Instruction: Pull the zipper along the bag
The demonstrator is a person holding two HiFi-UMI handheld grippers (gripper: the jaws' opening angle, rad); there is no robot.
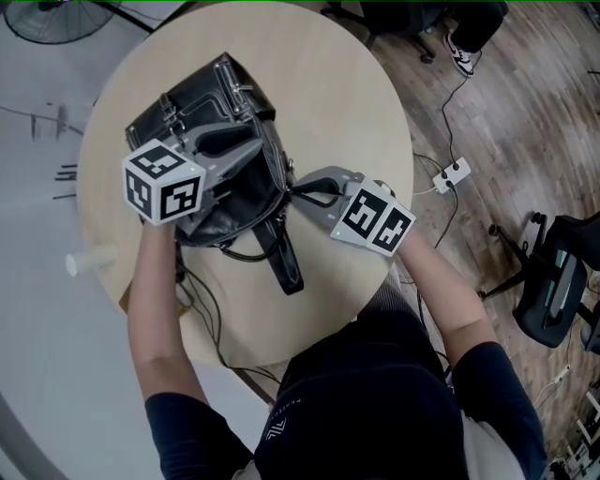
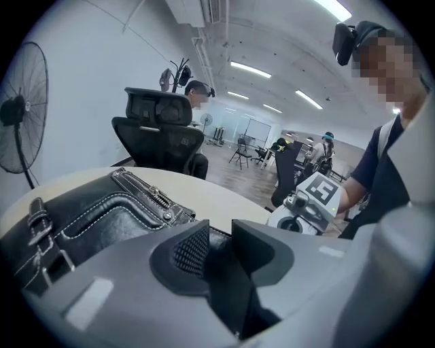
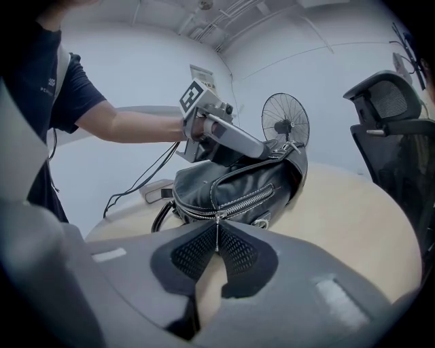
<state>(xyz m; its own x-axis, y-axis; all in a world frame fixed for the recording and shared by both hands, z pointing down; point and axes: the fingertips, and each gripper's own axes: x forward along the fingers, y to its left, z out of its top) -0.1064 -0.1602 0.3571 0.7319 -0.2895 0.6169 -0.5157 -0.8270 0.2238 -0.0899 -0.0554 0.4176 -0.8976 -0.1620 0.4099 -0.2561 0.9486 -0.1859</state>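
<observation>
A black leather bag lies on the round wooden table. My left gripper reaches over the bag's top from the left. In the left gripper view black leather fills the narrow gap of that gripper, and the jaws grip the bag's upper edge. My right gripper meets the bag's near right end. In the right gripper view its jaws are shut on the thin metal zipper pull, at the near end of the silver zipper.
The bag's strap trails toward the table's front edge. A white cup lies at the left rim. A floor fan, a power strip and an office chair stand around. Seated people and a chair are behind.
</observation>
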